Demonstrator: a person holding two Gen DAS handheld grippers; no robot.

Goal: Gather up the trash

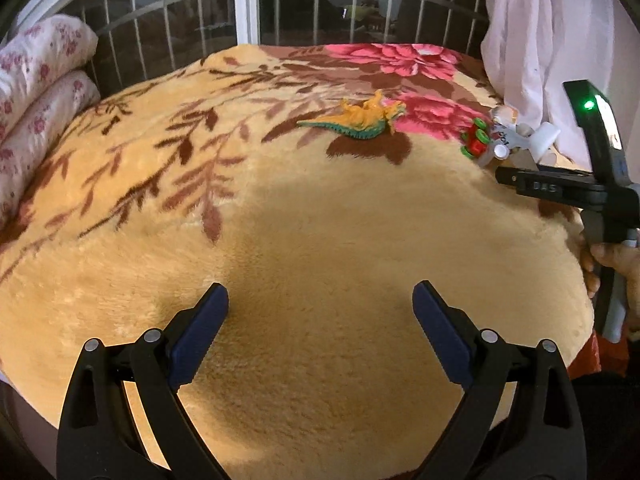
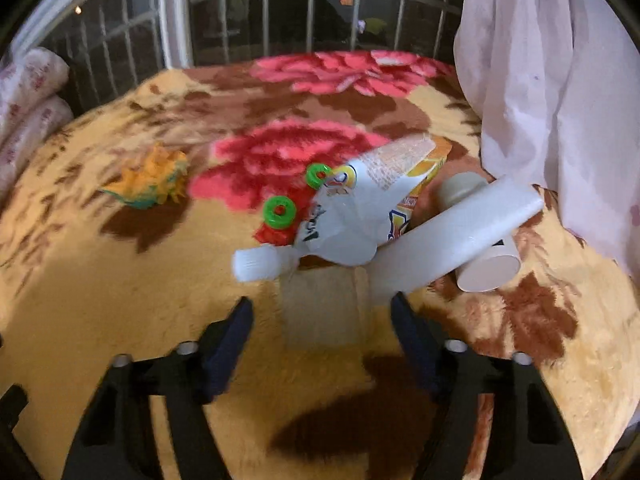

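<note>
A pile of trash lies at the right edge of a bed covered by a plush tan blanket (image 2: 120,320) patterned with pink flowers and brown leaves: a crumpled white squeeze tube (image 2: 352,216) with a ribbed white cap, a smooth white plastic cylinder (image 2: 456,240) lying across a white paper cup (image 2: 488,278) tipped on its side. Touching the tube's left side sits a red toy car with green wheels (image 2: 280,220), and farther left, apart from the pile, an orange and green toy dinosaur (image 2: 150,182). The right gripper (image 2: 322,320) hovers just short of the tube, its blue-padded jaws partly apart with only blanket between them. The left gripper (image 1: 320,308) hangs over bare blanket, well away from the trash, jaws spread wide and empty. A white curtain (image 2: 552,80) hangs beside the pile.
</note>
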